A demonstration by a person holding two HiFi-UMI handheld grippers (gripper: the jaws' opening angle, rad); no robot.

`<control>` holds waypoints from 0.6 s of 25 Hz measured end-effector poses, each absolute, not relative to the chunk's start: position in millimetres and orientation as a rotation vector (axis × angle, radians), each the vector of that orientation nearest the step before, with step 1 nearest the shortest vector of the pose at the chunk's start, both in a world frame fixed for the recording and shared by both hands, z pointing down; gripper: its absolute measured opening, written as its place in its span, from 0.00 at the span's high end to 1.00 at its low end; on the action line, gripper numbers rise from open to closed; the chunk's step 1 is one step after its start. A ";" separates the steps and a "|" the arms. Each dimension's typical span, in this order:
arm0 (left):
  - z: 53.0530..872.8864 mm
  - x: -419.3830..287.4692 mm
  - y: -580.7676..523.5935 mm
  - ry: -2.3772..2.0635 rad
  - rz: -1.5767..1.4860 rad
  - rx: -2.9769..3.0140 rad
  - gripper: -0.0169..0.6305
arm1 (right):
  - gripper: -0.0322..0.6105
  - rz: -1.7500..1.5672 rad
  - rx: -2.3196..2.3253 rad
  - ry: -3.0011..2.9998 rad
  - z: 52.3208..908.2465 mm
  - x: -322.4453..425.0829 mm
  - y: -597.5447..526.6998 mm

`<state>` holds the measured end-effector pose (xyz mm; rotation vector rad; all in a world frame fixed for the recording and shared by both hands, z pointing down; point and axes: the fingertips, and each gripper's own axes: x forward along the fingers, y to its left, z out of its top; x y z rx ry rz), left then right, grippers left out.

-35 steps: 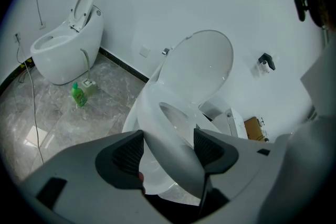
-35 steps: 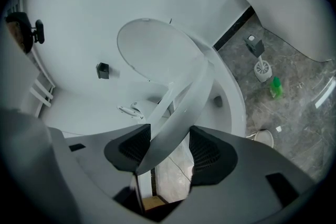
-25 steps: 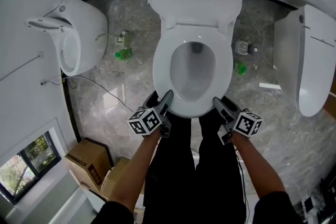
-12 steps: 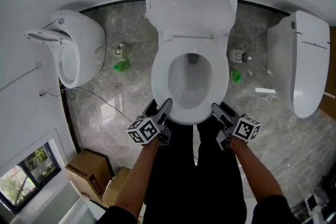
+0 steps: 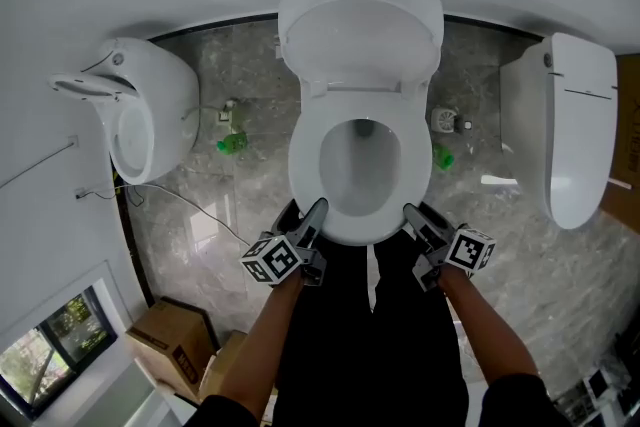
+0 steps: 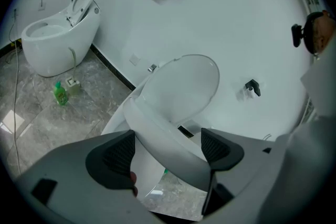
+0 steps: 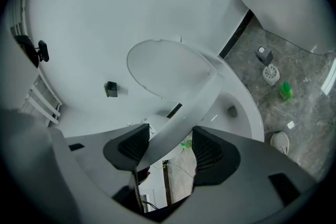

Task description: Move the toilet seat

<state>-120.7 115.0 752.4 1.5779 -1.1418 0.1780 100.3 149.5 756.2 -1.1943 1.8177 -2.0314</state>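
The white toilet seat (image 5: 306, 165) rings the bowl of the middle toilet, and the lid (image 5: 360, 25) stands up against the wall. My left gripper (image 5: 318, 209) is at the seat's front left and my right gripper (image 5: 408, 212) at its front right. In the left gripper view the seat (image 6: 163, 134) runs between the jaws of the left gripper (image 6: 168, 150), lifted off the bowl; those jaws have just been opening. In the right gripper view the seat (image 7: 195, 105) lies against one pad of the right gripper (image 7: 168, 150), with a gap to the other, above the bowl (image 7: 247, 107).
Another toilet (image 5: 150, 110) stands at the left and a third (image 5: 575, 135) at the right. Green bottles (image 5: 230, 143) and a brush holder (image 5: 443, 120) sit on the marble floor beside the base. Cardboard boxes (image 5: 170, 340) and a cable lie at the lower left.
Both grippers have risen a little at the seat's front edge, and the seat's front has come up with them. The head view has pulled back, so more of the wall shows.
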 end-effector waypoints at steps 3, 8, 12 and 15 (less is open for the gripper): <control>744.4 -119.0 107.6 -1.126 0.140 1.588 0.37 | 0.57 -2.000 -1.156 1.806 751.7 102.1 144.8; 734.8 -117.4 99.9 -1.105 0.093 1.598 0.36 | 0.56 -1.948 -1.153 1.835 736.3 104.1 131.3; 728.8 -116.9 93.1 -1.074 0.064 1.623 0.35 | 0.56 -1.909 -1.151 1.814 730.2 105.5 124.5; 723.7 -115.7 89.7 -1.044 0.052 1.638 0.34 | 0.56 -1.895 -1.155 1.806 726.9 106.9 121.7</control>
